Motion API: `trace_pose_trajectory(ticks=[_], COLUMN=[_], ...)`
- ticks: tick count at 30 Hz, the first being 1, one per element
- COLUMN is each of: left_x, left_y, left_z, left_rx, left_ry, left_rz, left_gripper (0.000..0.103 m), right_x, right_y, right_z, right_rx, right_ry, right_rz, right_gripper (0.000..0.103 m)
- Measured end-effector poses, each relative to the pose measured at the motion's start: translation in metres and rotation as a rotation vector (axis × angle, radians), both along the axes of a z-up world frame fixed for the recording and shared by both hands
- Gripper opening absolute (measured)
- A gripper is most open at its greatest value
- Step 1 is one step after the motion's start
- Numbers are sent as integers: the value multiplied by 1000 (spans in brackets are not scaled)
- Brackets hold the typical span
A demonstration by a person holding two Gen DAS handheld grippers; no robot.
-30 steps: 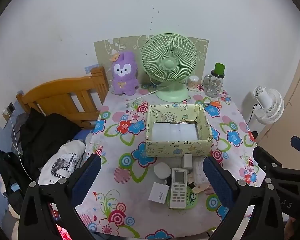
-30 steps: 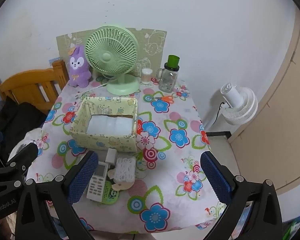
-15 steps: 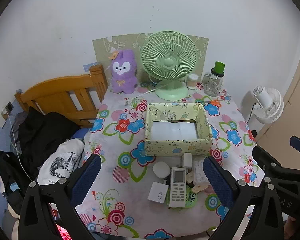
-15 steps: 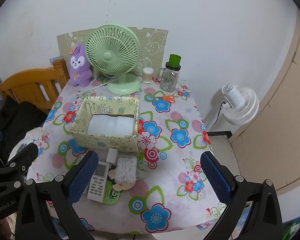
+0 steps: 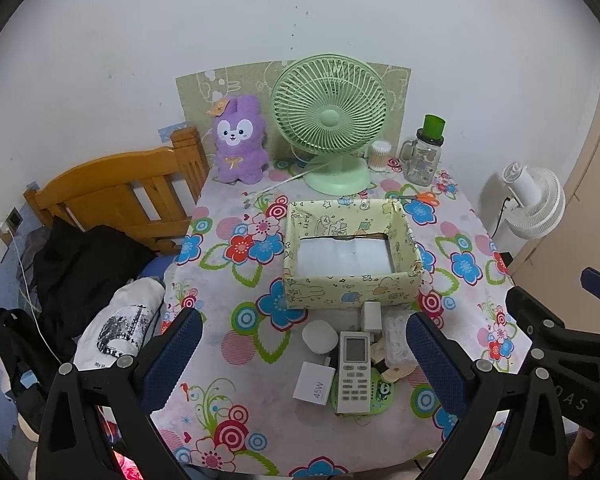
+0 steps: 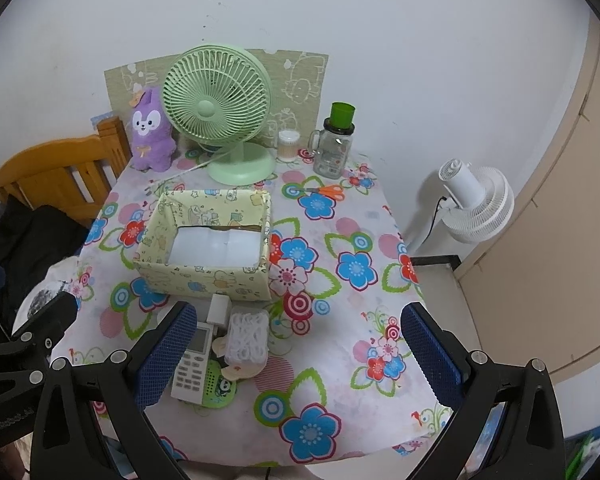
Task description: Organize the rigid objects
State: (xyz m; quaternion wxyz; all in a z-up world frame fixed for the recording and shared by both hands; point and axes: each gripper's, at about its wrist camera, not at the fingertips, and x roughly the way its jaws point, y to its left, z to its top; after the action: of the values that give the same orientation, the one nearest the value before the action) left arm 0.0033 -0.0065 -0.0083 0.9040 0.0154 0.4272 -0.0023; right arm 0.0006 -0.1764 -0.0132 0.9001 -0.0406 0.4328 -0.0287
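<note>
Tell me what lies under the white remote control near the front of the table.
Under the remote control lies a flat green round mat with a panda picture, poking out at its near right side. The mat's middle is covered, so anything else beneath cannot be seen.

The remote (image 5: 355,372) lies before the box (image 5: 350,254); the fan (image 5: 332,120) stands behind.

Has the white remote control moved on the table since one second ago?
No. The white remote control lies as before, in front of the yellow box, beside the 45W charger. Only the cameras shifted slightly.
</note>
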Motion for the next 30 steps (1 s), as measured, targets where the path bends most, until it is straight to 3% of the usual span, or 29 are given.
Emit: trace_pose_trajectory(ticks=[30], left_x=[2], left_y=[-3], left_z=[-6], left_rx=[-8], left_ry=[10], left_rz=[0], left_gripper=[103], right_x=[6], right_y=[-3], right_z=[-4], right_rx=[7], right_ry=[12], right_rz=[-1], right_gripper=[103])
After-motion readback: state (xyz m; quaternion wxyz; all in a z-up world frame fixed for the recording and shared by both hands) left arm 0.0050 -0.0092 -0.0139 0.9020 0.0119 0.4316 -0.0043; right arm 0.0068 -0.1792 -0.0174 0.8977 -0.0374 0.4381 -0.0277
